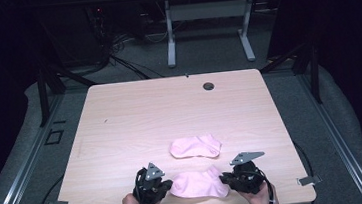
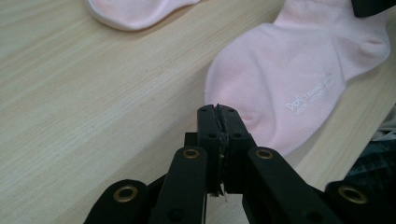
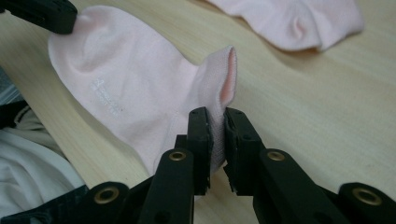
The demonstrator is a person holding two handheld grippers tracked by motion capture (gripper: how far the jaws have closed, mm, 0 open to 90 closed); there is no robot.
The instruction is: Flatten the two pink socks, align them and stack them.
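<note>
At near edge | right tongs (image 3: 217, 128) pinch near sock (image 3: 135, 88) cuff | left tongs (image 2: 218, 126) closed

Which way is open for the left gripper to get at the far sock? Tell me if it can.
Probably yes. The bare table between the left gripper and the far sock is free. But its fingers are shut at the toe of the near sock, so it likely needs to release first.

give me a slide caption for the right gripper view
Right gripper pinches the cuff of a pink sock on the wooden table.
</note>
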